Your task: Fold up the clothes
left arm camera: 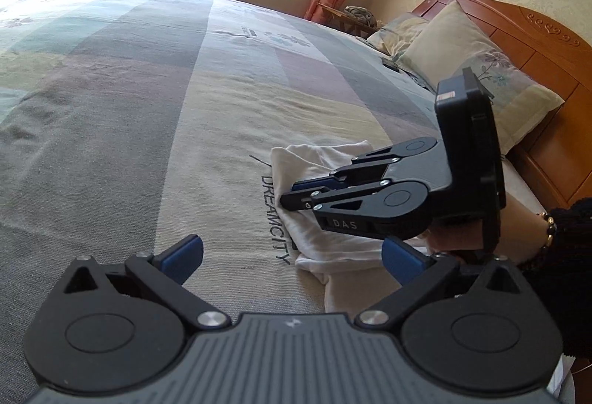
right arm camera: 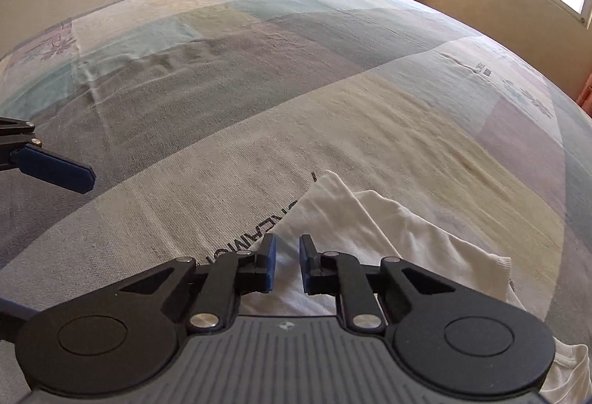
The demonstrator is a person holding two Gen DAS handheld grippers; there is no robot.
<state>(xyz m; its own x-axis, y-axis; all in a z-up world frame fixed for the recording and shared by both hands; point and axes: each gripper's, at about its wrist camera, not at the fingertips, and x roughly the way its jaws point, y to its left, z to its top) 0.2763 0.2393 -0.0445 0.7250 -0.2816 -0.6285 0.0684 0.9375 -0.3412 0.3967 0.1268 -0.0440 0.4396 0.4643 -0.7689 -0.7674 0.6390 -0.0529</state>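
Two claws: both are hovering over the bed point(left arm camera: 148, 108), close to one white garment.
Garment: the white garment point(left arm camera: 333, 241) is lying bunched and partly folded on the bed's striped cover, just beside the printed lettering point(left arm camera: 275, 219) on that cover.
Right claw: the right claw point(right arm camera: 288, 265) is sitting right above the garment, its blue pads point(right arm camera: 272, 265) standing a narrow gap apart with nothing pinched between them; the left wrist view is showing it point(left arm camera: 296, 198) from the side, tips low over the cloth.
Left claw: the left claw point(left arm camera: 292, 256) is hanging with its fingers spread wide, empty, on the near side of the garment.
Hand: a hand point(left arm camera: 455, 237) in a dark sleeve point(left arm camera: 558, 256) is gripping the right claw's handle.
Pillows: pillows point(left arm camera: 477, 71) are leaning on the wooden headboard point(left arm camera: 536, 45), well beyond the garment.
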